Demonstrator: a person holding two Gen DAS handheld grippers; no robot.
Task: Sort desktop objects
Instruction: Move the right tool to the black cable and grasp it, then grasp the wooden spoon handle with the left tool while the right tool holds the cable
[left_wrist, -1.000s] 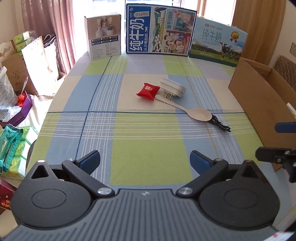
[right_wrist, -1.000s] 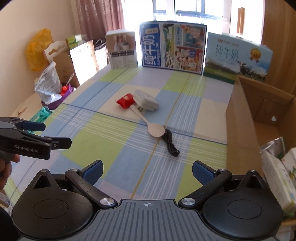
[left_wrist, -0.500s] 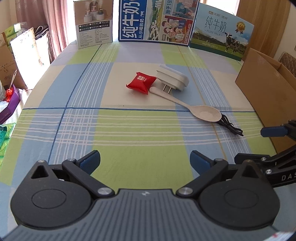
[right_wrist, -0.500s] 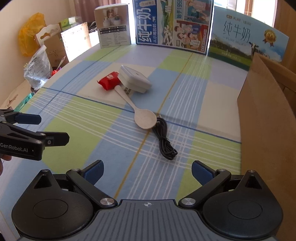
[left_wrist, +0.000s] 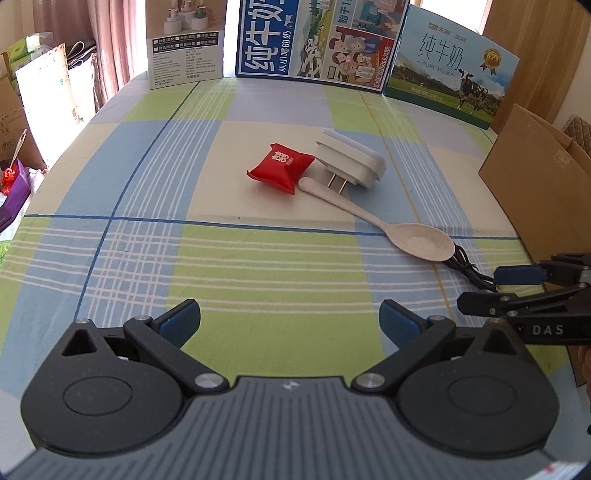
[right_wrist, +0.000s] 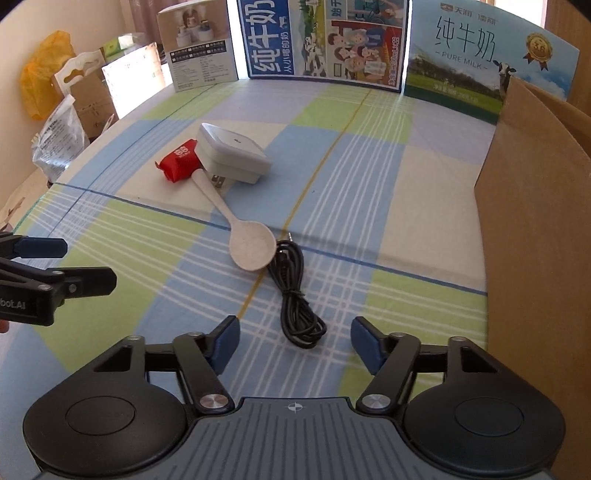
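Four loose items lie on my checked tablecloth (right_wrist: 147, 258), listed from largest down, after the fixtures around them.

Cardboard box (right_wrist: 535, 229): brown, open-topped, standing at the table's right edge; its near wall fills the right side of my right wrist view.

Milk cartons: one blue with large white characters (left_wrist: 317, 40) and one with a green meadow and a cow (left_wrist: 450, 70), both upright along the far edge, beside a smaller white product box (left_wrist: 184, 44).

Charger (right_wrist: 232, 153): white, square, rounded corners, two metal prongs pointing toward me; it lies near the table's middle, touching the red packet.

Spoon (right_wrist: 240, 229): pale beige, speckled, bowl facing up and nearest me; its handle runs back between charger and packet.

Cable (right_wrist: 295, 295): thin, black, loosely coiled, one plug end beside the spoon's bowl, the rest trailing toward my right gripper.

Packet (left_wrist: 280, 166): small, red, pillow-shaped, white printing on top, left of the charger.

Right gripper (right_wrist: 294, 343): blue pads about half spread and closing, the near loop of the cable lying just ahead of the gap, nothing pinched.

Left gripper (left_wrist: 289, 321): blue pads wide apart over bare cloth, empty, well short of the items.
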